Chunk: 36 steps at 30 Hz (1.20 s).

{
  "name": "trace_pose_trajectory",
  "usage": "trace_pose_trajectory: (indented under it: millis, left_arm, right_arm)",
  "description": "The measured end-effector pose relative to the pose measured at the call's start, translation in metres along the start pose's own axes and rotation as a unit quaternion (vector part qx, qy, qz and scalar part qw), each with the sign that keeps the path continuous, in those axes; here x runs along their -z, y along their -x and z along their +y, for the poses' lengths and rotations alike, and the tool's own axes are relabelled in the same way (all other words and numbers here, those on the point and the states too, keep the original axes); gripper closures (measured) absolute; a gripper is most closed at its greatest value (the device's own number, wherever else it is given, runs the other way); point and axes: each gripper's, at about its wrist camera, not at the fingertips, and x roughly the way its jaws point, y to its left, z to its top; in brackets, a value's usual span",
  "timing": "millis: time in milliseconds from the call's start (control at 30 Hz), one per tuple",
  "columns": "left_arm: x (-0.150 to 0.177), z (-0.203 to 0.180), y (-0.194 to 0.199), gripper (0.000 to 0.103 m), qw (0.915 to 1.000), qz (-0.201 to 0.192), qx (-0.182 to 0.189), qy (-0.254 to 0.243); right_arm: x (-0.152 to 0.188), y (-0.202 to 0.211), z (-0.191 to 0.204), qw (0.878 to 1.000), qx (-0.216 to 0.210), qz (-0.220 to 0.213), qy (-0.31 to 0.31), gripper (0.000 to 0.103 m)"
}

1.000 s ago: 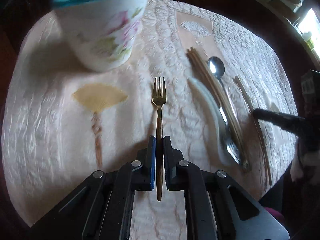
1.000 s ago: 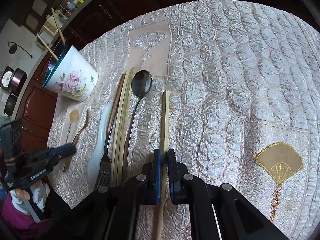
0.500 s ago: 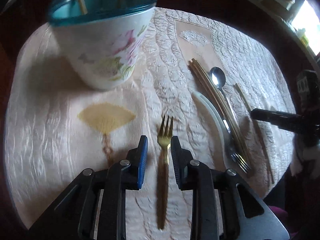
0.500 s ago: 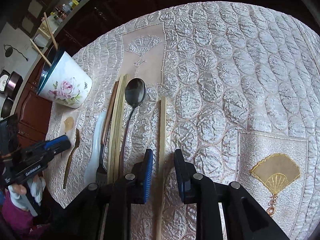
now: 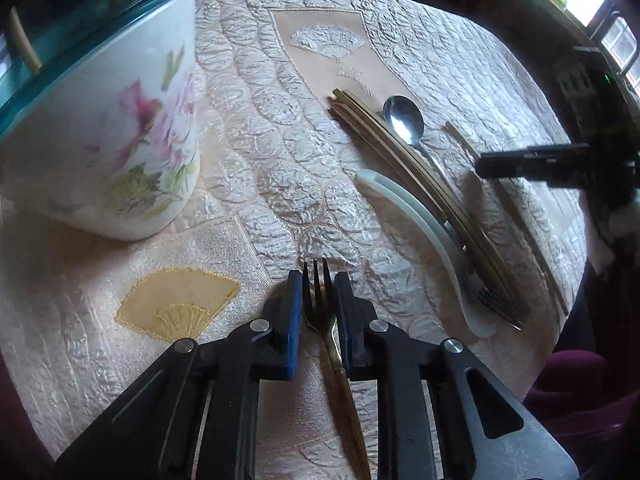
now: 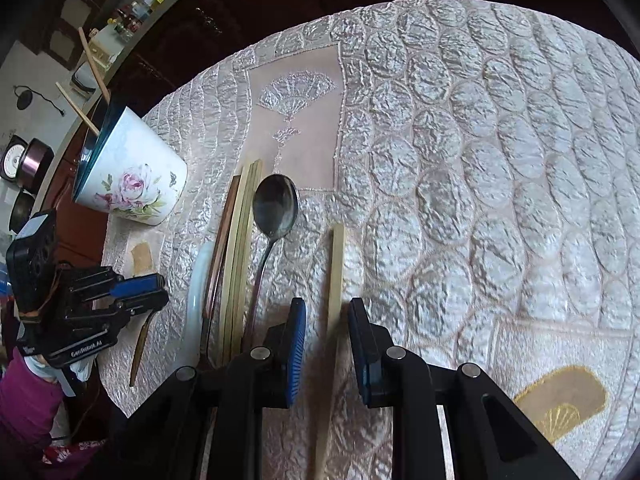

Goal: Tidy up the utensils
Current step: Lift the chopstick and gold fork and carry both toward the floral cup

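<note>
A gold fork (image 5: 319, 300) lies on the quilted cloth, tines pointing away. My left gripper (image 5: 318, 292) straddles its head and the jaws are closing; a sliver of gap still shows beside the tines. From the right wrist view the left gripper (image 6: 162, 290) hovers over the fork's handle (image 6: 140, 344). A single pale chopstick (image 6: 335, 272) lies between the pads of my right gripper (image 6: 326, 312), which is open with clear gaps on both sides. The floral cup (image 5: 120, 140) with a teal rim stands at far left and holds two chopsticks.
Between the two grippers lie a bundle of chopsticks (image 6: 240, 248), a steel spoon (image 6: 276, 204), a white ceramic spoon (image 6: 198, 300) and a silver fork (image 5: 480, 292) under the bundle. The right gripper (image 5: 480, 166) reaches in from the right. The cloth's edge drops off near a sleeve (image 6: 24, 400).
Both grippers let go: the left released the fork's handle and slid back to its head, then narrowed again. The right released the chopstick and now stands open around it.
</note>
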Motion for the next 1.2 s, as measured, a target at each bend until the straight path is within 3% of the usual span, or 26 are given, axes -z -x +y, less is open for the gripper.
trace_pose_trajectory:
  millis: [33,100,500,800,1200]
  left_arm:
    - [0.000,-0.001,0.000,0.088,1.0000,0.000,-0.003,-0.001]
    - [0.002,-0.004,0.002,0.089,1.0000,-0.004,-0.008,-0.001]
    - [0.013,-0.003,0.045,0.089,0.9959,-0.065,-0.026,0.058]
    - [0.017,-0.020,0.090,0.089,0.9895,-0.123,-0.045,0.061]
    - [0.023,-0.027,0.120,0.090,0.9846,-0.149,-0.064,0.065]
  right_arm:
    - [-0.003,-0.002,0.001,1.000,-0.002,0.000,0.001,0.083]
    - [-0.006,-0.005,0.005,1.000,0.008,-0.001,0.009,0.097]
    - [-0.001,0.027,0.039,0.998,0.010,-0.053,0.043,0.098]
    - [0.007,0.079,0.062,0.992,-0.007,-0.104,0.070,0.098]
    - [0.009,0.123,0.096,0.982,-0.023,-0.152,0.106,0.098]
